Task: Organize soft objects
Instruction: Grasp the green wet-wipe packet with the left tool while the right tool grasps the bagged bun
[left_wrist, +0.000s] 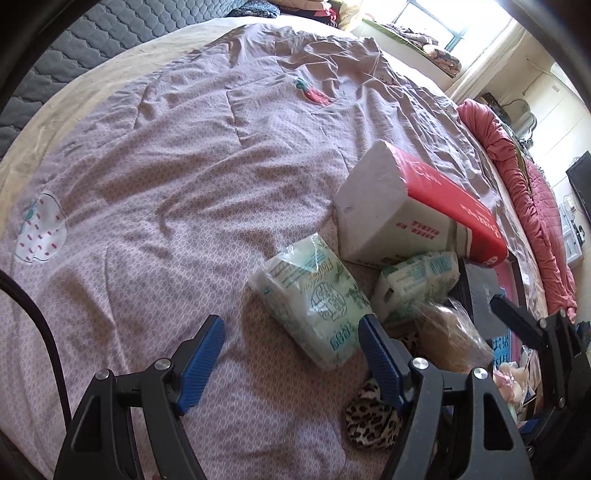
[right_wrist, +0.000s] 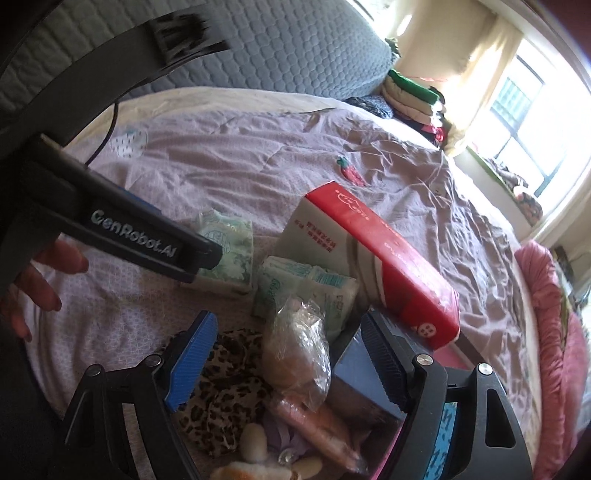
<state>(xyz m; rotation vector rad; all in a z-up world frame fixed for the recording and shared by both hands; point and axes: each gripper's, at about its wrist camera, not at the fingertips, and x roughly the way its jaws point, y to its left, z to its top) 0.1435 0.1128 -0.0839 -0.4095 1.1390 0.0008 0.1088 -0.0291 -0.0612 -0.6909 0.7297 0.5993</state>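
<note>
A green-printed tissue pack (left_wrist: 317, 295) lies on the pink bedspread (left_wrist: 166, 184). My left gripper (left_wrist: 291, 354) is open and empty just in front of it. A red-and-white tissue pack (left_wrist: 410, 206) leans behind, with a second green pack (left_wrist: 417, 284) under it. In the right wrist view my right gripper (right_wrist: 288, 358) is open over a clear bag of brownish stuff (right_wrist: 299, 350), beside a leopard-print cloth (right_wrist: 225, 391). The red pack (right_wrist: 373, 251) and the green packs (right_wrist: 229, 240) lie beyond it. The left gripper's body (right_wrist: 122, 236) crosses the left of that view.
A dark box with a blue inside (right_wrist: 358, 380) lies under the red pack. Small plush items (right_wrist: 255, 446) lie near the bottom edge. A grey quilted headboard (right_wrist: 277, 48) stands at the back, a red quilt (left_wrist: 517, 177) lies along the right bed edge, and a window (right_wrist: 524, 122) is at the far right.
</note>
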